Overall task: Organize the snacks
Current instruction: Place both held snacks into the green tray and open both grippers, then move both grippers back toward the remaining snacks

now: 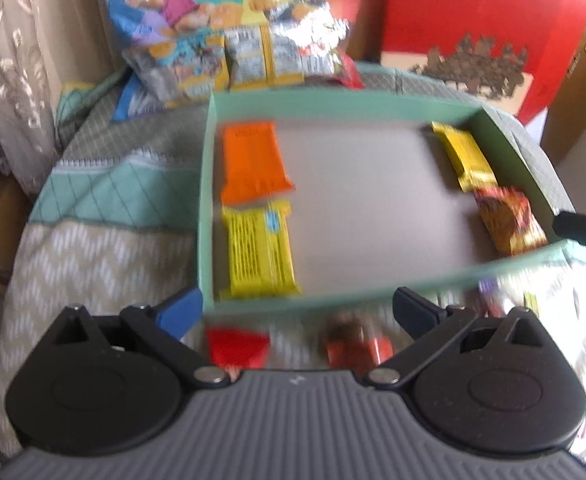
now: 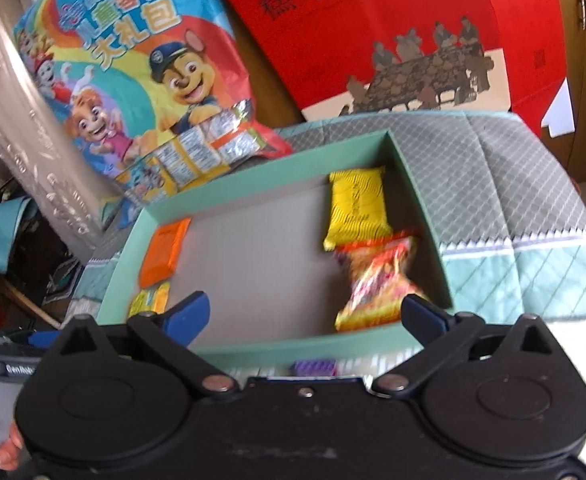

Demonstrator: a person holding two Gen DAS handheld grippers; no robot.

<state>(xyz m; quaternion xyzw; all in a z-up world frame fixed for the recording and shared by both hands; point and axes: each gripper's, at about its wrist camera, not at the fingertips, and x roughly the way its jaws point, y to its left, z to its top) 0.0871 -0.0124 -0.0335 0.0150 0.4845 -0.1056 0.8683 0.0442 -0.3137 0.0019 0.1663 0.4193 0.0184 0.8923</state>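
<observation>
Both my grippers, left point(image 1: 298, 312) and right point(image 2: 307, 316), stand spread wide and hold nothing. 4 snack packets lie along the 2 sides of the green box point(image 1: 373, 106). Step in hand: between placements. Next: fetch the red packet point(image 1: 237, 345) lying just outside the box.

You've got a quilted bedspread point(image 2: 513, 184) under everything. Sitting right on it: the green tray point(image 1: 333, 100), a cartoon snack bag point(image 2: 133, 64) behind, plus loose red wrappers point(image 1: 239, 346) up front.
</observation>
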